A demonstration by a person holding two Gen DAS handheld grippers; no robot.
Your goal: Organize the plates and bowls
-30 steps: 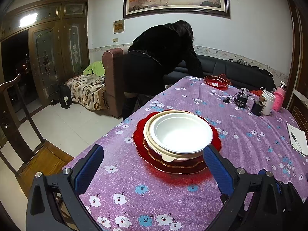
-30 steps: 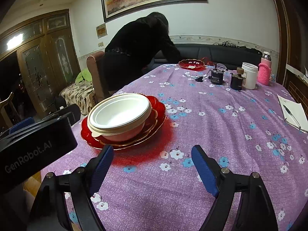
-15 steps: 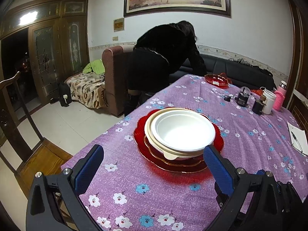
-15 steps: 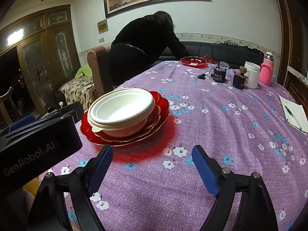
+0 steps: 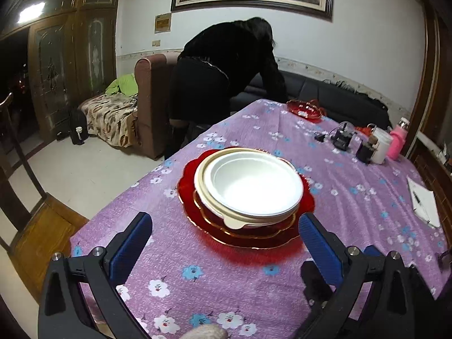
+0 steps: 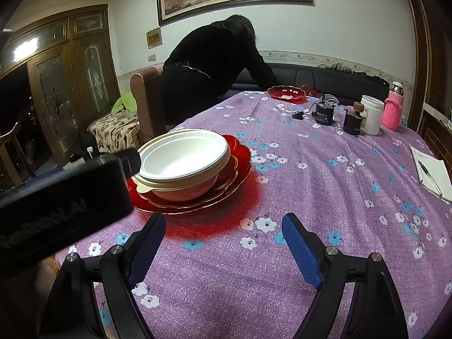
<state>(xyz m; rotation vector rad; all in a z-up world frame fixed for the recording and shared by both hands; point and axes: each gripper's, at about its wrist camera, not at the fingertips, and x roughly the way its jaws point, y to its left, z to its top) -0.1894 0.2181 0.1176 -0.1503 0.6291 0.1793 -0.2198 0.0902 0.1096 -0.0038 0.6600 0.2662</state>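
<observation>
Two handheld grippers above a table covered in a purple flowered cloth (image 5: 353, 175). Left gripper (image 5: 226, 243) spread wide and holding nothing, aimed straight at a stack just ahead: white bowl (image 5: 254, 186) nested in a cream bowl (image 5: 234, 221), resting on a small red plate (image 5: 248, 230) atop a larger red plate (image 5: 189, 180). Nested largest-underneath, probably for a stable, compact pile. Right gripper (image 6: 223, 243) likewise released and empty, with the same stack ahead and to its left, bare cloth between its fingers. Far ahead, near the table's far edge, one more red dish (image 6: 286, 92), well apart from the stack, likely not yet gathered. Person in black (image 6: 214, 65) bending over beyond the table.
</observation>
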